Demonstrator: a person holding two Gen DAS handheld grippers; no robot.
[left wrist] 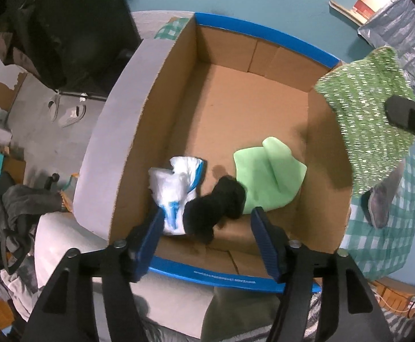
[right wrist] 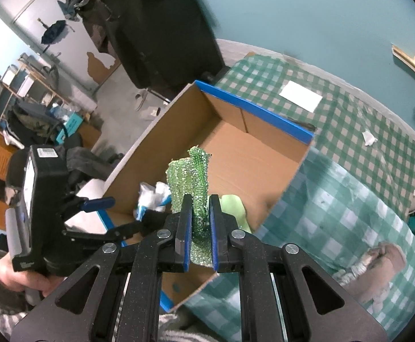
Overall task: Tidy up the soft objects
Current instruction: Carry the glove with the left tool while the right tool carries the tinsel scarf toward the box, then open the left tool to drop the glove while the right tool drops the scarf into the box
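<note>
**Green cloth may snag the box wall on the way in**

While the right gripper (right wrist: 198, 216) has its jaws pinched narrow on the sparkly green cloth (right wrist: 191, 182), that cloth hangs over the right wall of the cardboard box (left wrist: 156, 105), not yet inside. Lowered from there, its loose end could drape over the rim and slide out onto the checked cover (right wrist: 335, 131). The left gripper (left wrist: 207, 228) hovers with jaws wide, holding nothing, just above the black soft item (left wrist: 216, 202), which lies in the box between the white and blue piece (left wrist: 176, 185) and the pale green cloth (left wrist: 267, 173); the two tools could collide near that corner
</note>
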